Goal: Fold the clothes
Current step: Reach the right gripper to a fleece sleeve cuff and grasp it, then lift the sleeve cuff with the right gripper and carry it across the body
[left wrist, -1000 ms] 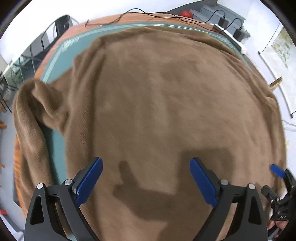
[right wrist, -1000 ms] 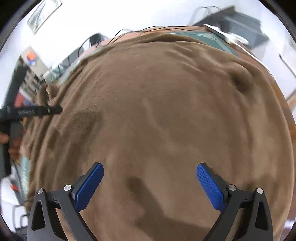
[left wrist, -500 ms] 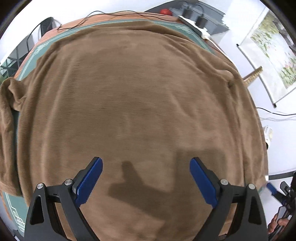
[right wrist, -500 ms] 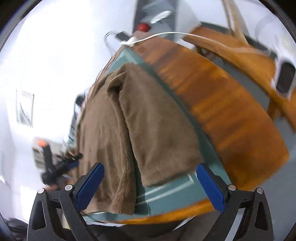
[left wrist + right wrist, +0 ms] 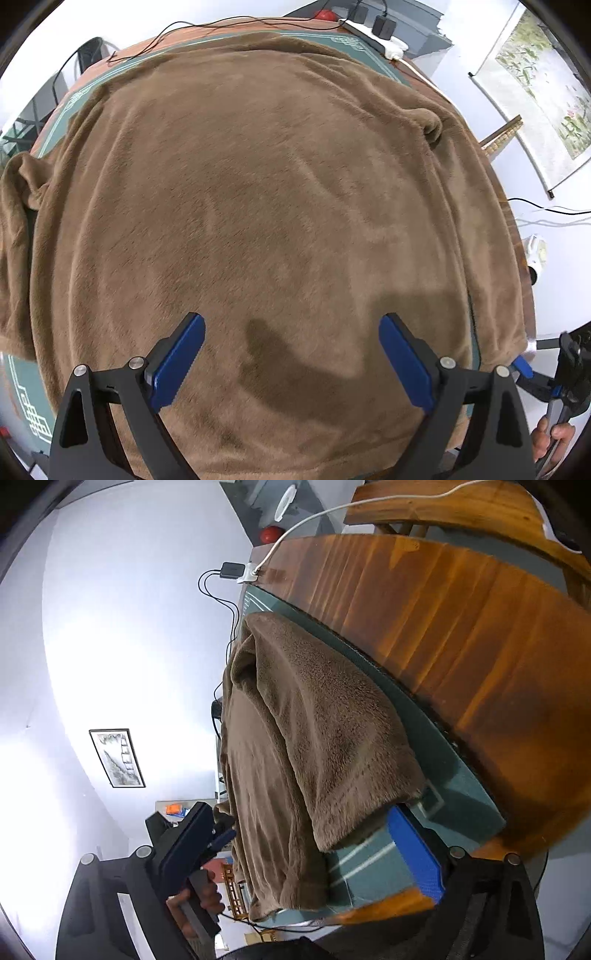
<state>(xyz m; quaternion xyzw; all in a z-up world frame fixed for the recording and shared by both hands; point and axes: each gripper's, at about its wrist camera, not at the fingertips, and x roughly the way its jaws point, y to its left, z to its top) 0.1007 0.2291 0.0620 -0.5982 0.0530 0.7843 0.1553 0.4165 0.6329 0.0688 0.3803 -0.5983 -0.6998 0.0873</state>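
Brown fleece garment (image 5: 280, 206) spread flat across green mat (image 5: 66, 110) on wooden table (image 5: 461, 635), filling frame centre; left gripper (image 5: 291, 354) wide apart and empty above near hem, right gripper (image 5: 314, 845) spread around lower-centre sleeve end, likely for gripping.

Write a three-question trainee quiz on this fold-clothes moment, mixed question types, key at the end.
1. True or false: the left gripper is clamped on the brown fleece garment.
2. What lies directly under the garment? A) bare wood B) green patterned mat C) white sheet
3. Fill in: the right gripper is ___, with a garment corner between its fingers.

Key: 1 false; 2 B; 3 open
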